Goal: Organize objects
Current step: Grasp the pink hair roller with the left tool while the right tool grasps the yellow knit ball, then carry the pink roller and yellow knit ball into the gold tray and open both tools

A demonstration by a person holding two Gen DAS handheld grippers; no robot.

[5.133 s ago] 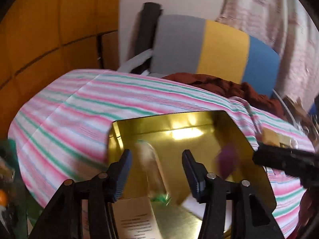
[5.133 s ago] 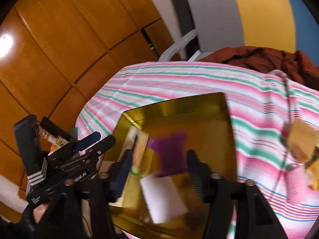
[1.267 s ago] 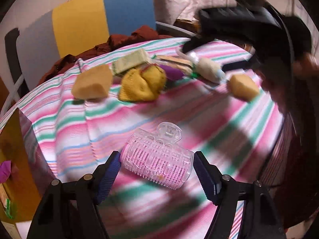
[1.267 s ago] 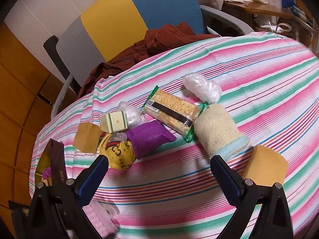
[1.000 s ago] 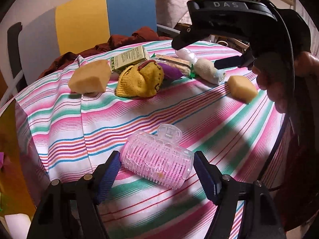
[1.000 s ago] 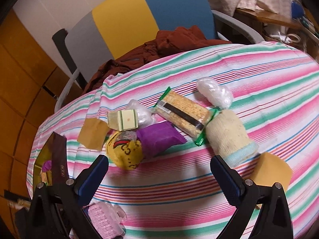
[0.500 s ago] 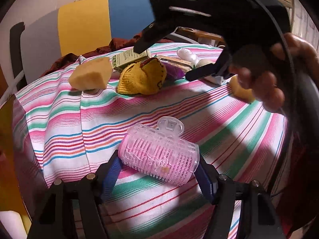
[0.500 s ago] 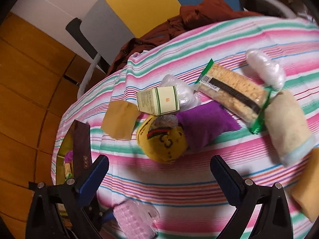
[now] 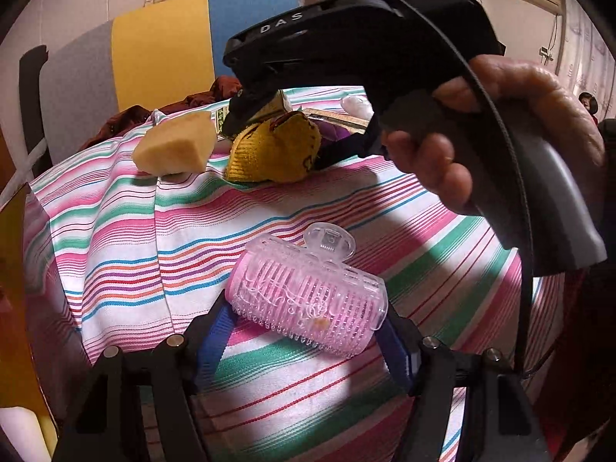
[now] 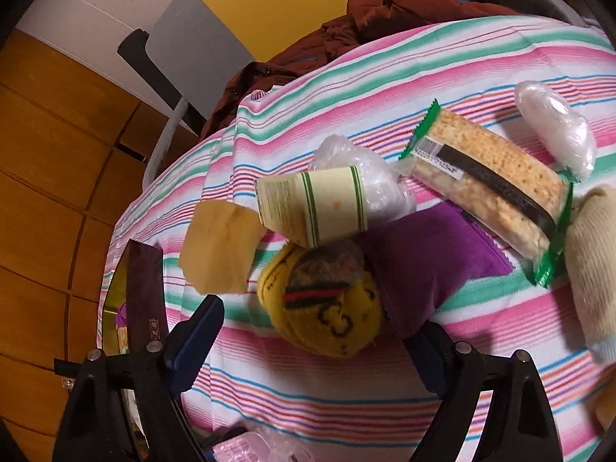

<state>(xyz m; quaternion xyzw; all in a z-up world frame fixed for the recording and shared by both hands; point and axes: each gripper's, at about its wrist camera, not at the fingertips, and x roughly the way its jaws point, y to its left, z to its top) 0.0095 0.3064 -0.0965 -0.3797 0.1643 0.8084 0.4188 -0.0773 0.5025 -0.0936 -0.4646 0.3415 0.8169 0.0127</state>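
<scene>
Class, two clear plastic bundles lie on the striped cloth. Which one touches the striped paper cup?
The left bundle, pressed behind the paper cup; the other bundle lies apart beyond the cracker pack.

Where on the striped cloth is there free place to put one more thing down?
The striped cloth is bare between the pink hair roller, the tan sponge and the gold tin. The pile around the yellow sock and cracker pack is crowded.
</scene>
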